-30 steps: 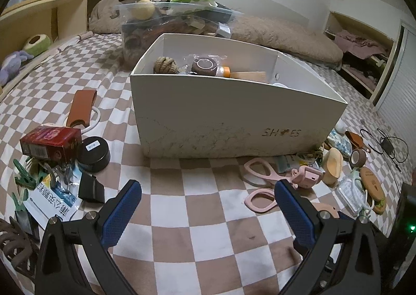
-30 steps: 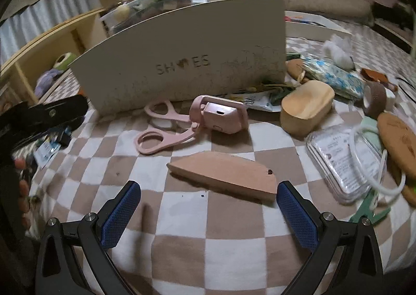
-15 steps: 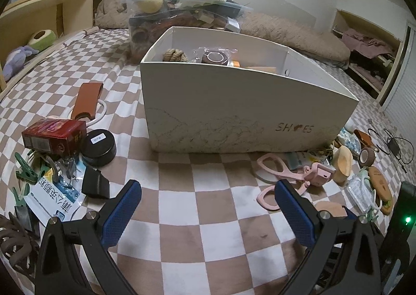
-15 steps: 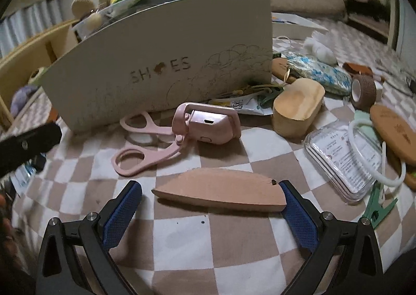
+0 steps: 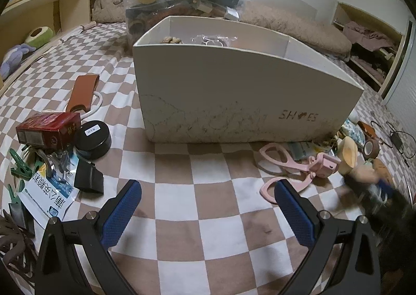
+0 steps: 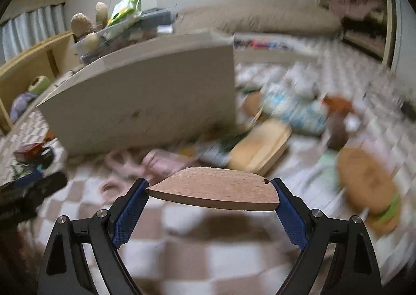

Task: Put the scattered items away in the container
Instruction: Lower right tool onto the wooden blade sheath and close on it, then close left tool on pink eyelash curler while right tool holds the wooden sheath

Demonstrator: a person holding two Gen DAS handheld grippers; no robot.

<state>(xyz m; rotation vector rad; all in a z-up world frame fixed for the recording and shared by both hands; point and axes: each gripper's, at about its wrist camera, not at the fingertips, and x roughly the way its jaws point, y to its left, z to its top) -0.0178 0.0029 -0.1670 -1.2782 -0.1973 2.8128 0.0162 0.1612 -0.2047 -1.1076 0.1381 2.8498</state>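
The white box marked "SHOES" (image 5: 234, 102) stands on the checkered bedspread and holds a few small items. In the right wrist view, its front wall (image 6: 145, 102) rises behind my right gripper (image 6: 209, 185). The jaws are closing on a flat wooden piece (image 6: 213, 188). Both pads press on its ends, and it hangs above the bedspread with its shadow below. That gripper shows as a blur at the right of the left wrist view (image 5: 377, 185). My left gripper (image 5: 206, 191) stands open and empty, low over the bedspread in front of the box.
Pink scissors (image 5: 280, 162) and a pink gadget (image 5: 325, 165) lie right of the box front. A red carton (image 5: 49, 128), black round tin (image 5: 92, 139), brown leather case (image 5: 82, 94) and green clips (image 5: 20, 165) lie left. A wooden oval box (image 6: 260, 149) sits beyond the held piece.
My right gripper closed on the wooden piece and lifted it off the bedspread, tipping the view up. The left gripper barely moved.
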